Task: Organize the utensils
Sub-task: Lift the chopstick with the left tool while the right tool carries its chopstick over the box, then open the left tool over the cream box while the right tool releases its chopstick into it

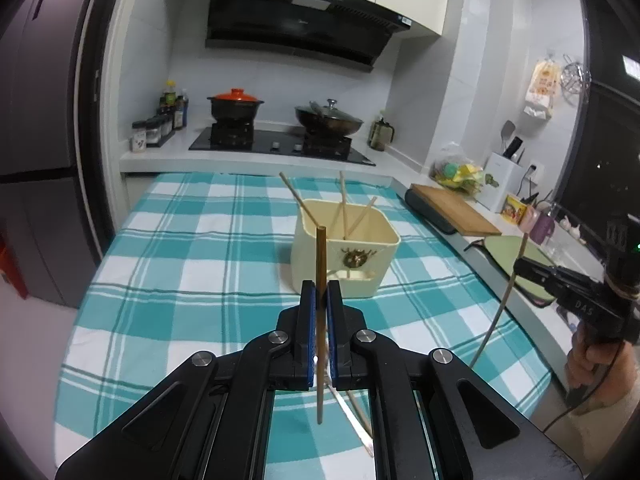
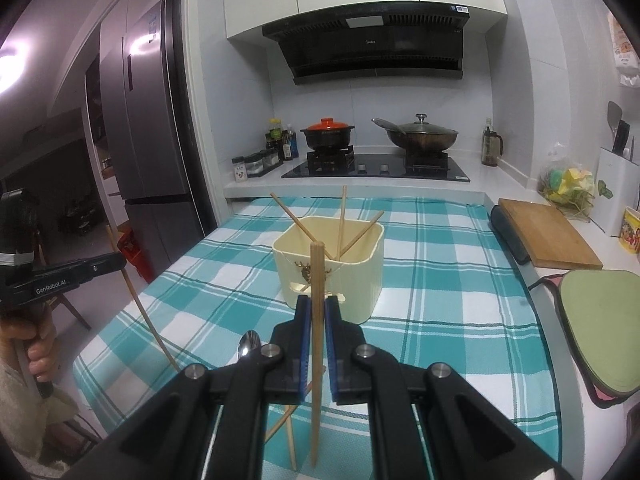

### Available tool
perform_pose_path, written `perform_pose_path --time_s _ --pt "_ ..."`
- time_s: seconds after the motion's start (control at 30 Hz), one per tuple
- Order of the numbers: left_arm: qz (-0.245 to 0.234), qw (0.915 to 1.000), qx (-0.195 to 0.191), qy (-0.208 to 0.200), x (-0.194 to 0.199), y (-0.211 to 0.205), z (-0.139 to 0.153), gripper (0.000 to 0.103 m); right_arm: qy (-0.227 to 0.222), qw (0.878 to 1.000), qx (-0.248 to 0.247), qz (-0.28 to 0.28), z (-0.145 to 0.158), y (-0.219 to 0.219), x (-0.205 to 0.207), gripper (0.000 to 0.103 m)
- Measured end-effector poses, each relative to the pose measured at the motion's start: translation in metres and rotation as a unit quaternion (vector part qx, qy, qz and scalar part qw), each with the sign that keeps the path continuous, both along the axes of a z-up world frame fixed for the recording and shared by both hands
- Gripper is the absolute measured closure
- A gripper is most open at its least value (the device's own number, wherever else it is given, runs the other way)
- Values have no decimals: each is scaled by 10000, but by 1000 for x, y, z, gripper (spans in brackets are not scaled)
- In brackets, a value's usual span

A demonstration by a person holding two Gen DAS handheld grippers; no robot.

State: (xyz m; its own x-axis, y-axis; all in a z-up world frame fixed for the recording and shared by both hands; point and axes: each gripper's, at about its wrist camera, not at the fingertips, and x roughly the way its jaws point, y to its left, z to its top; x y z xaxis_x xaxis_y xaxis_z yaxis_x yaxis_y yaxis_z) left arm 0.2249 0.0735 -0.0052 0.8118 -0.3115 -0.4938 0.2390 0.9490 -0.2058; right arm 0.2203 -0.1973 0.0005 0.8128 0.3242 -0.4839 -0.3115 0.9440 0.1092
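Both hands up, each with a chopstick! The left gripper (image 1: 320, 292) is clamped on a dark chopstick (image 1: 320, 320); the right gripper (image 2: 316, 308) pinches a pale chopstick (image 2: 317, 320), both upright. The cream holder (image 1: 346, 252) stands mid-tabletop (image 1: 180, 264) with three sticks leaning inside. The risk: a long stick could catch the rim, tip the holder, or pivot in the pads.

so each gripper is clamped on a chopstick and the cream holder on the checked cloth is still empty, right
Not empty. Both wrist views show the cream holder already has three chopsticks standing in it. The rest holds: the left gripper and right gripper each clamp a chopstick.
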Motion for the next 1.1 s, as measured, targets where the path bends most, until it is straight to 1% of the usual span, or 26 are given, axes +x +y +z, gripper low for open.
perform_pose_path --time_s 0.17,0.27,0.37,0.5,0.6,0.73,0.83,0.9,0.97,1.03,1.1 --pt "-49 10000 37 21 9 -2 5 100 115 9999 -83 13 -6 2 7 96" --pt "-116 9998 -76 137 19 -1 6 100 224 9997 -123 45 -10 4 15 96" --pt "-157 9998 -121 43 29 -1 21 100 214 9997 -117 67 -4 5 24 96" --pt "-228 9993 -244 -171 46 -2 54 100 76 9999 -66 90 18 7 43 96" --pt "-199 9985 -268 -428 65 -2 83 100 -134 9999 -59 86 40 9 61 96" --pt "-57 9963 -264 -816 97 -7 119 100 -560 9984 -44 47 75 12 87 96" --pt "74 9945 -283 -1004 127 -12 134 100 -890 9960 35 -4 99 15 109 96" --pt "139 9939 -285 -1054 147 -18 136 100 -1100 9938 122 -51 111 16 125 96" --pt "157 9944 -263 -1008 167 -26 133 100 -1288 9915 170 -83 118 19 140 96" --pt "150 9957 -209 -887 187 -36 124 100 -1373 9903 193 -78 118 23 156 96" --pt "120 9974 -145 -694 205 -46 110 100 -1357 9905 180 -93 112 27 173 96"
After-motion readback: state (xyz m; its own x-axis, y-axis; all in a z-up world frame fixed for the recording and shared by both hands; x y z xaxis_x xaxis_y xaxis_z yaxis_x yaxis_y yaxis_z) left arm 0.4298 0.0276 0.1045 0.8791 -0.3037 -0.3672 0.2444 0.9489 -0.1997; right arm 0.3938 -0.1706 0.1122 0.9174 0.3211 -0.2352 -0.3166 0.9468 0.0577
